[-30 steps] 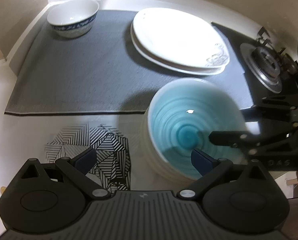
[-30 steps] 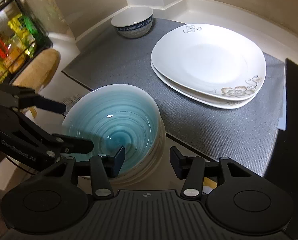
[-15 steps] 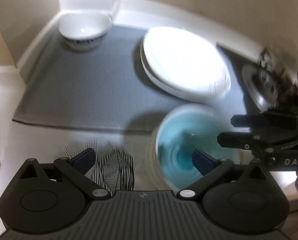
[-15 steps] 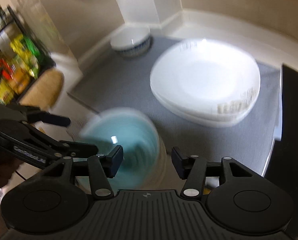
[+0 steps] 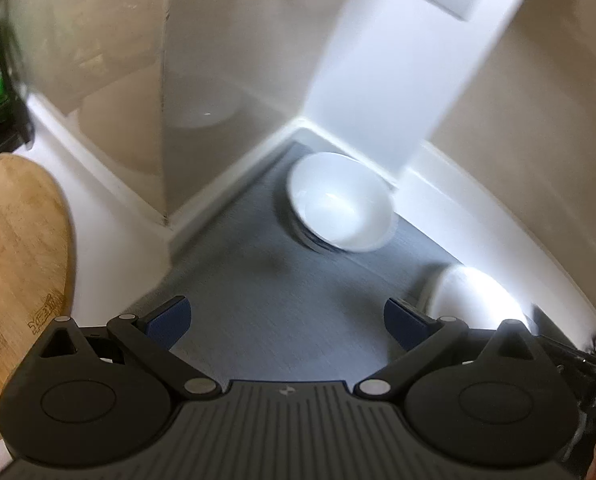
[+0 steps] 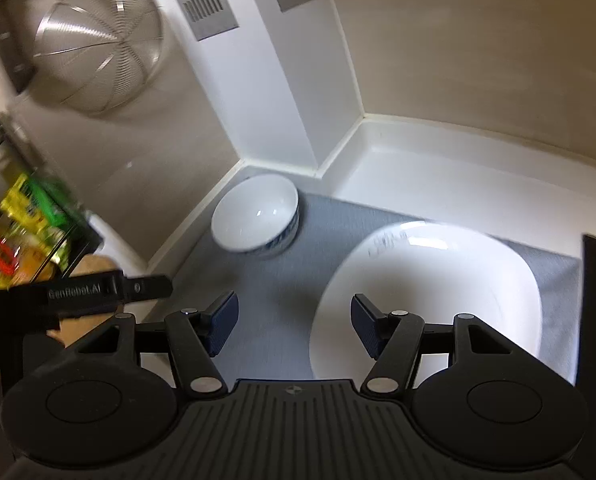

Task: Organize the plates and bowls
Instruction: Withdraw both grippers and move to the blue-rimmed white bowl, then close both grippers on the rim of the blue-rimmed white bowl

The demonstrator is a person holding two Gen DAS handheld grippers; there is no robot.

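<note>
The white bowl [image 6: 254, 217] with a blue band sits alone at the back corner of the grey mat [image 6: 281, 292], tucked where the two walls meet, likely parked there to leave the middle of the mat free. The stack of white plates [image 6: 450, 280] lies toward the mat's right side, apart from the bowl, so dishes are grouped by kind. Neither tool carries anything. The right gripper [image 6: 293, 326] hangs above the mat with the plates' near rim under its right finger; its fingers are opening, with nothing between them. The left gripper [image 5: 287, 322] has its fingers wide apart and empty, aimed at the bowl's corner, which suggests the bowl is the next thing to be taken. A wooden board [image 5: 13, 272] rests on the counter's left edge, beside a rack of packets [image 6: 21, 232].
</note>
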